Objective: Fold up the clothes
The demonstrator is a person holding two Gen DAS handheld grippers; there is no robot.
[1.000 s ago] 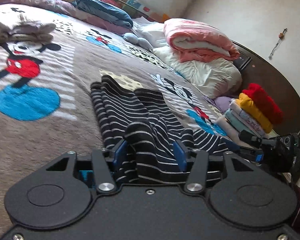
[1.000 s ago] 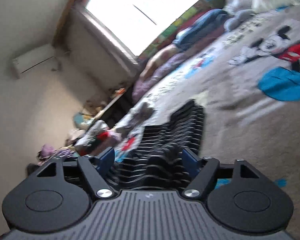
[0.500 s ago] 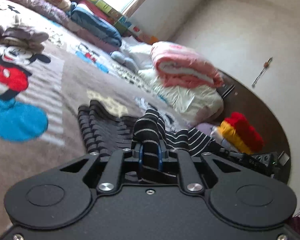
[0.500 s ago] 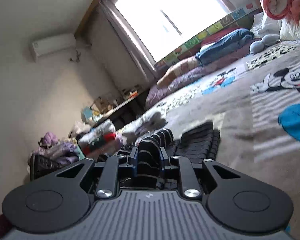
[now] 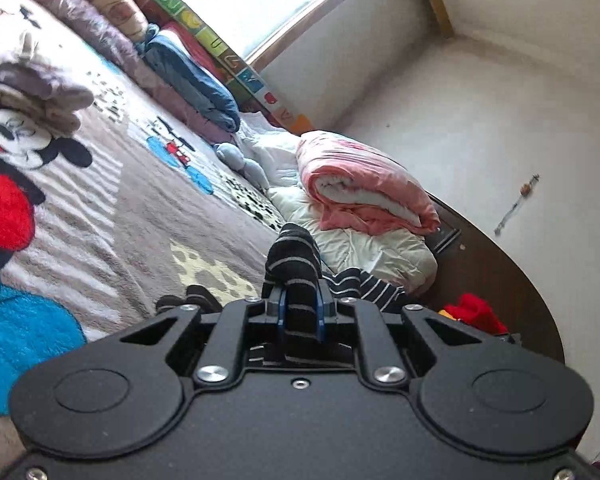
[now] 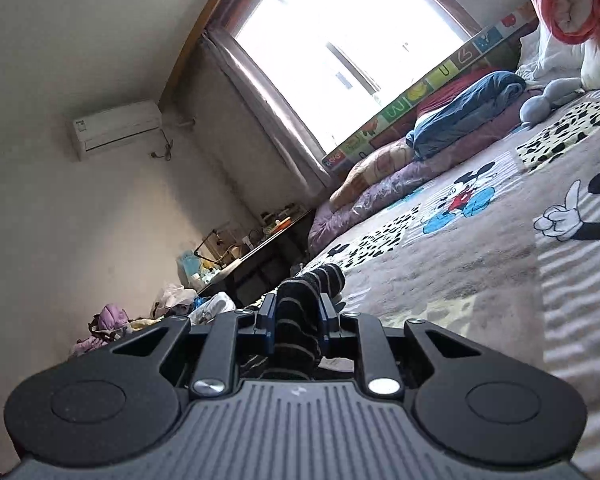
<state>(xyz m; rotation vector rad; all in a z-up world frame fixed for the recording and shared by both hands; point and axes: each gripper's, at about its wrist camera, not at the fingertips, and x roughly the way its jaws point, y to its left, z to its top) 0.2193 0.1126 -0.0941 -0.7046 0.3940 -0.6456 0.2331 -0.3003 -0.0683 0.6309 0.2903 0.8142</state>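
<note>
Two grippers clamped on one striped garment [image 5: 296,268].
Fabric is pinched by the left gripper [image 5: 299,312] and right gripper [image 6: 296,322] above the cartoon blanket [image 5: 112,208].

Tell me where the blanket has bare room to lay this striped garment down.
Free: the blanket stretch between the grey folded pile and the pink quilt. Crowded: the window edge, with pillows and blue bedding.

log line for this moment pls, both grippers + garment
left gripper: shut on striped garment | right gripper: shut on striped garment | garment: bunched between pads | surface: cartoon blanket
</note>
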